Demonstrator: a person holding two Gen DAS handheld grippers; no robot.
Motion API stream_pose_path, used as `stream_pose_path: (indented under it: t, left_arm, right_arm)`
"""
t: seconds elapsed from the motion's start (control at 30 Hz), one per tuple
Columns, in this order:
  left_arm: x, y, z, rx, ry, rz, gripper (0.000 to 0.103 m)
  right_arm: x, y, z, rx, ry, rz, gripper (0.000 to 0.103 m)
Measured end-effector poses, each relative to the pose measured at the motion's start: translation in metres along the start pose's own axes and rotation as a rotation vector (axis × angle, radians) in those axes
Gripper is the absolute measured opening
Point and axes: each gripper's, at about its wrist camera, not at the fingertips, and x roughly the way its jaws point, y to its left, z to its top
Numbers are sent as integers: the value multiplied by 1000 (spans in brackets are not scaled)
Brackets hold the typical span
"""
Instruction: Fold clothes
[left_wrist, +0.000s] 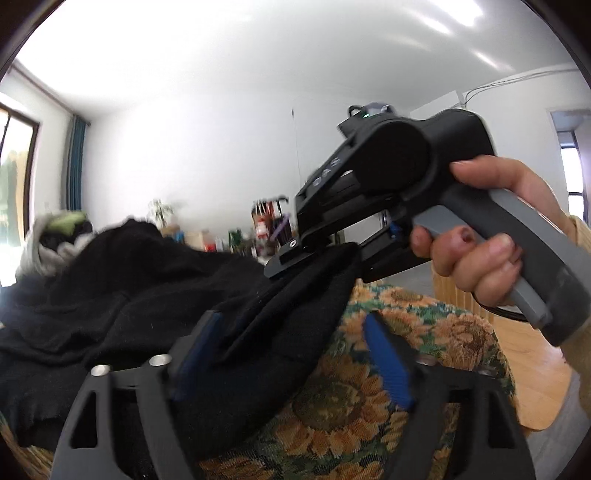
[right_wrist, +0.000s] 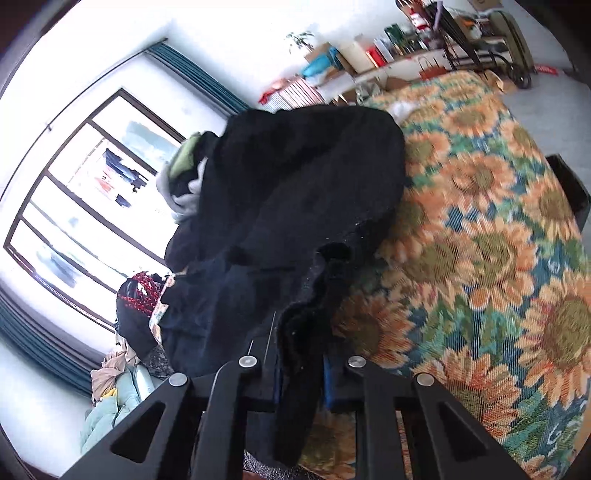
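Note:
A black garment (left_wrist: 129, 295) (right_wrist: 295, 184) lies bunched on a table covered with a sunflower-pattern cloth (left_wrist: 351, 406) (right_wrist: 480, 240). My left gripper (left_wrist: 291, 317) is open; a fold of the garment runs between its blue pads (left_wrist: 388, 362) without being pinched. My right gripper (right_wrist: 303, 365) is shut on a hanging edge of the same garment, which drops down between its fingers. In the left wrist view, a person's hand (left_wrist: 480, 236) holds the right gripper (left_wrist: 291, 258) just beyond my left one, at the garment's corner near the table edge.
A pile of grey, green and dark clothes (right_wrist: 181, 173) (left_wrist: 62, 236) sits behind the garment. More laundry (right_wrist: 122, 380) is heaped below the window (right_wrist: 74, 203). A cluttered shelf (right_wrist: 369, 55) lines the far wall. A dark chair back (right_wrist: 569, 184) stands past the table's right side.

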Motion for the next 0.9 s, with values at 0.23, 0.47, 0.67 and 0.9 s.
stream_pose_path:
  t: [0.23,0.47,0.67,0.9]
  left_arm:
    - [31,-31,7,330,65,169,81]
    - [63,4,36,204,219,156,80]
    - [101,13,41,218,371,132,40]
    - [105,19,36,188,372,121,15]
  right_arm:
    - [-4,14,4,-53,-3,-15,18]
    - [-6,17,8,-59,-6,-4,18]
    - [-8,22,6,-80,-11,-22,18]
    - [-28,14,7,-47,-70,-7,56]
